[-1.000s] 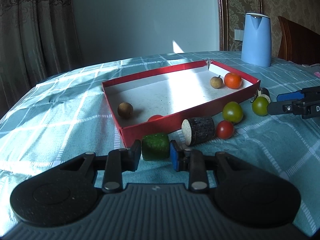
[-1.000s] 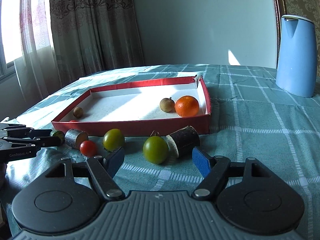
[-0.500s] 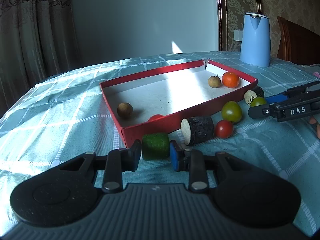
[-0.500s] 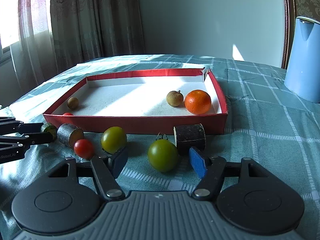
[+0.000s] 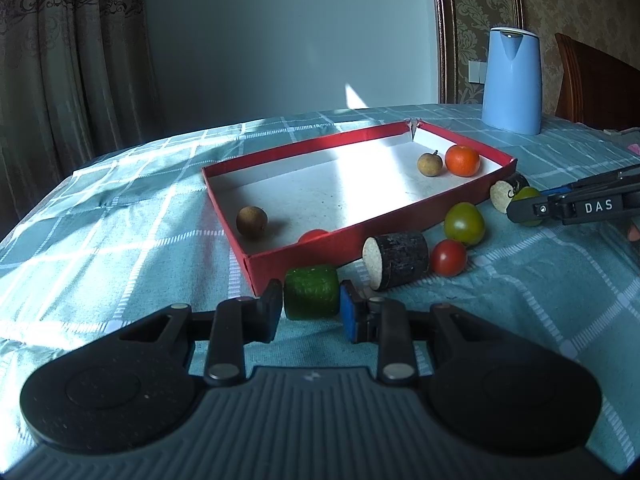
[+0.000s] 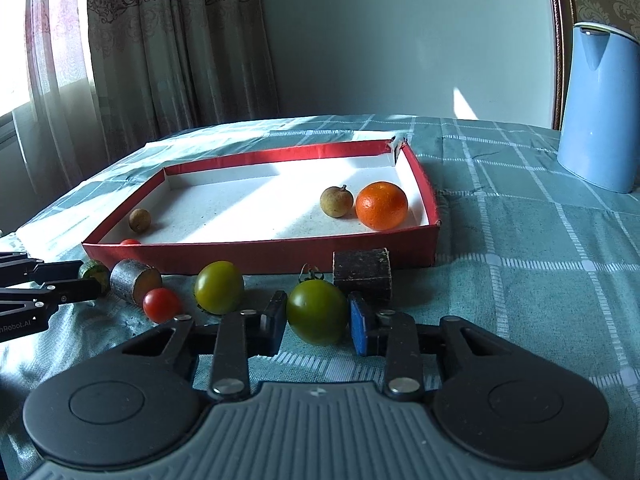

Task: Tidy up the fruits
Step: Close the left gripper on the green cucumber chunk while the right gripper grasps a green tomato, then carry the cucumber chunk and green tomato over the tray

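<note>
right gripper (image 6: pixel 318 322) just closed on green tomato (image 6: pixel 317 312); left gripper (image 5: pixel 311 308) clamps cucumber chunk (image 5: pixel 311 298). squeeze may bruise tomato; round skin could slip.

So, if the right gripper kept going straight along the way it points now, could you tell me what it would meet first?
The right gripper, whose jaws have just closed on the green tomato, would probably carry it into the dark wooden block just behind; beyond that stands the red tray's front wall.

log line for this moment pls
left gripper: shut on green chunk | right gripper: just closed on green tomato | red tray: four fruits
</note>
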Demonstrator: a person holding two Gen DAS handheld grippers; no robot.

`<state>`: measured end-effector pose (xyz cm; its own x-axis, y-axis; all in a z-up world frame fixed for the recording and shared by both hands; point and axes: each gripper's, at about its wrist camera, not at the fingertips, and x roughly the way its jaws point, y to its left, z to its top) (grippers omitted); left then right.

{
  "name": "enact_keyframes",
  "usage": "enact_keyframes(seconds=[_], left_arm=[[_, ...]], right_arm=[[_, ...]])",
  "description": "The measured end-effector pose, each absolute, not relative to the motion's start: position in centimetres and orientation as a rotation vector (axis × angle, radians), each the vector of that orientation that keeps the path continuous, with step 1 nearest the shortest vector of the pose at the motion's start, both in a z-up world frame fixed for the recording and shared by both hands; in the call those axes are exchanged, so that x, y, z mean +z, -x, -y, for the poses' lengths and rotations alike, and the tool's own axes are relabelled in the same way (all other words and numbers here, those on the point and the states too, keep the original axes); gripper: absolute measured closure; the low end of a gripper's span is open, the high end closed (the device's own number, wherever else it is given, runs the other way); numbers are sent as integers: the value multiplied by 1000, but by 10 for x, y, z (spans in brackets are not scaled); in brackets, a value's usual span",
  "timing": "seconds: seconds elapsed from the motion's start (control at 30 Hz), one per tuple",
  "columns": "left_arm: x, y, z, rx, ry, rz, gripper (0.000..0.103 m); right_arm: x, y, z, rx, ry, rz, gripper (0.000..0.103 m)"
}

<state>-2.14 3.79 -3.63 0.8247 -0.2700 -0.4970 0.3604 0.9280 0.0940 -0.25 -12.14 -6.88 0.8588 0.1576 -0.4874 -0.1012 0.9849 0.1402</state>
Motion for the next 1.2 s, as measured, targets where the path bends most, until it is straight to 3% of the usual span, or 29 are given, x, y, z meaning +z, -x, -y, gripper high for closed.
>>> enact_keyframes(seconds=[0.43,0.87,1.0,1.2], left_arm=[[-22,38,-34,-340,-202,-417,76],[-39,21,-25,-303,-243,-521,71],[-40,16,-24,-293,-230,-550,77],[-38,20,-25,-281,-234,-527,77]], right_arm=[[-63,15,123,116,-115,-439,71],[-64,15,123,128,-111,-446,71],[-64,15,121,133,-101,-451,71],[-63,18,121,119,-92,-436,71]])
